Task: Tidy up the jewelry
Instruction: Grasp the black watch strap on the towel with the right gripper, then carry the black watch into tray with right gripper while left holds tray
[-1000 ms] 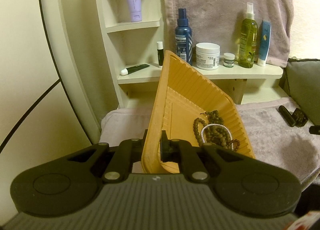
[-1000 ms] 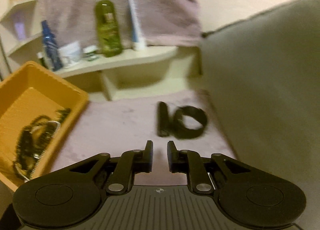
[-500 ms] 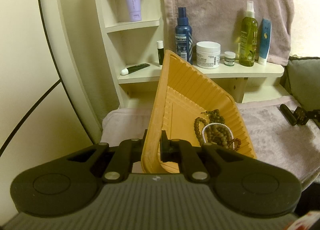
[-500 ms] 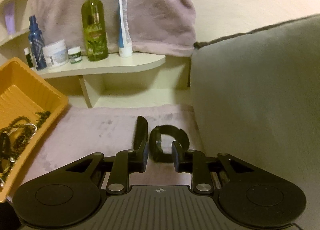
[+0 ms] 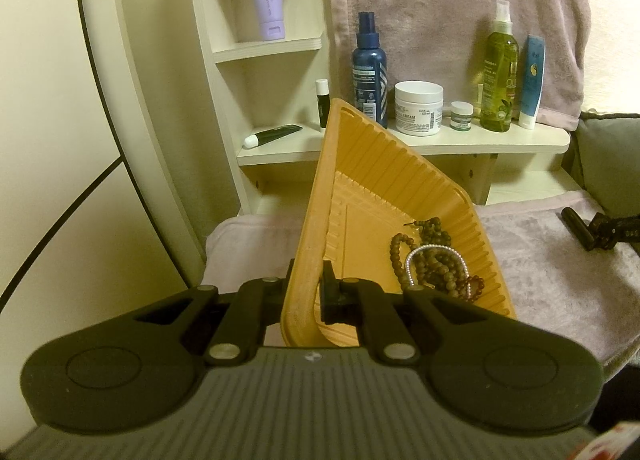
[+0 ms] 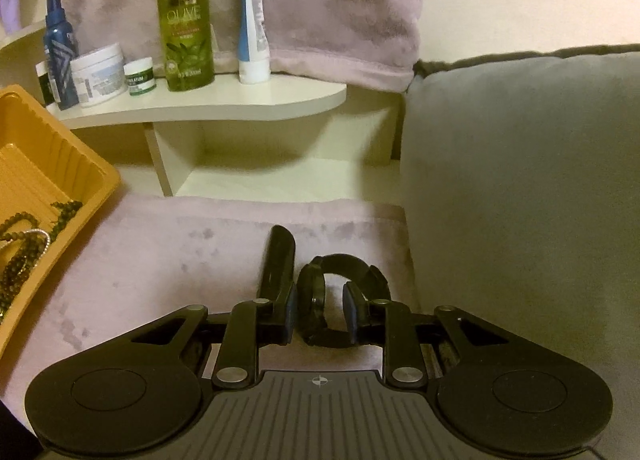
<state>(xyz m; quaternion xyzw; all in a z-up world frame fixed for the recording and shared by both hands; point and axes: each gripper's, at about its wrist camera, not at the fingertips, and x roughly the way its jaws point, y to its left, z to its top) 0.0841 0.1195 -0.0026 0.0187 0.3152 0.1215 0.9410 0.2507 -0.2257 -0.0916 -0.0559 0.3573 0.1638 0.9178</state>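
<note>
My left gripper (image 5: 307, 292) is shut on the near rim of an orange ribbed tray (image 5: 372, 180), which is tilted. Brown bead strings and a silver bangle (image 5: 434, 260) lie in its lower right corner. In the right wrist view the tray (image 6: 68, 164) shows at the left. A black watch (image 6: 340, 292) with its strap stretched out lies on the lilac towel (image 6: 168, 252). My right gripper (image 6: 320, 314) is open with its fingers on either side of the watch's case and loop. The watch also shows in the left wrist view (image 5: 588, 226).
A cream shelf (image 5: 440, 142) behind holds a blue spray bottle (image 5: 370, 72), a white cream jar (image 5: 418, 108), a green olive bottle (image 6: 186, 20) and a blue-white tube (image 6: 252, 16). A grey cushion (image 6: 520, 200) stands at the right. A lilac towel hangs behind.
My right gripper has moved forward and down to the watch and opened wider, so its fingers now straddle it. My left gripper keeps holding the tilted tray almost still.
</note>
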